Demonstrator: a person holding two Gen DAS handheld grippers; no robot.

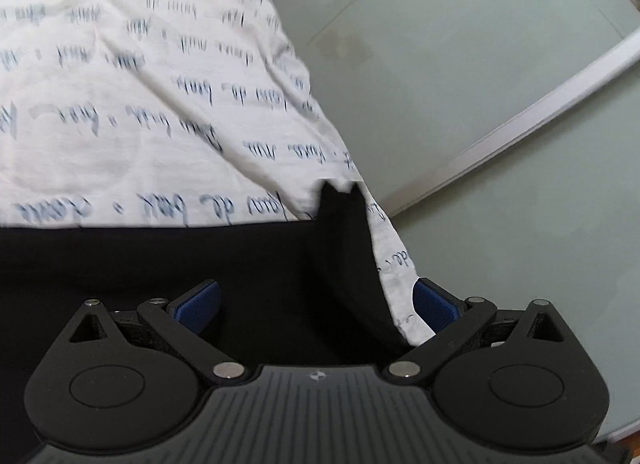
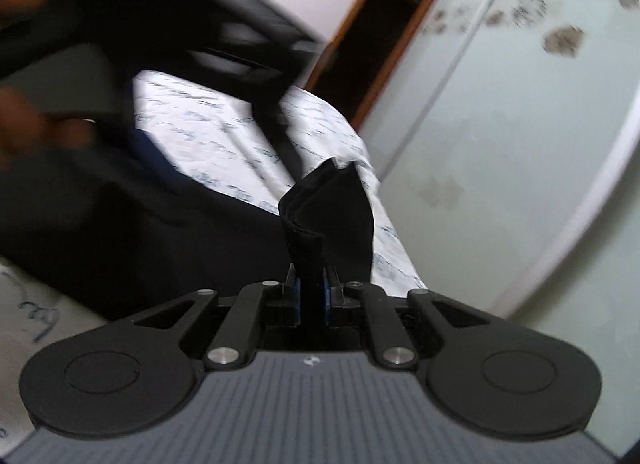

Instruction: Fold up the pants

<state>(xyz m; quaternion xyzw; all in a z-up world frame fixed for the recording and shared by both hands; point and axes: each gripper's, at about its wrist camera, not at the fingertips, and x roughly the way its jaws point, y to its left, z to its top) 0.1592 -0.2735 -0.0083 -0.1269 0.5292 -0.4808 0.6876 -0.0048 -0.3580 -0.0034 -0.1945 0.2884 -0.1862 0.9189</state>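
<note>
Right wrist view: the right gripper (image 2: 311, 298) is pinched tight on a raised edge of the black pants (image 2: 192, 232), which lie on the printed bedsheet (image 2: 224, 131). The left gripper (image 1: 316, 306) gapes wide over the pants, gripping nothing. This looks like the first fold; next, that lifted edge likely needs carrying across the pants.

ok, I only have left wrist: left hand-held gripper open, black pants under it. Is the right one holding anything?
Observer: Yes. The right hand-held gripper is shut on a fold of the pants, which stands up from between the pads.
Operator: Where does the cloth run from there?
Observer: Off to the left of that view, as a dark mass lying over the sheet.
Operator: Anything near the bed that I can't see?
Observer: A wooden frame stands past the bed's far corner, dark inside.
</note>
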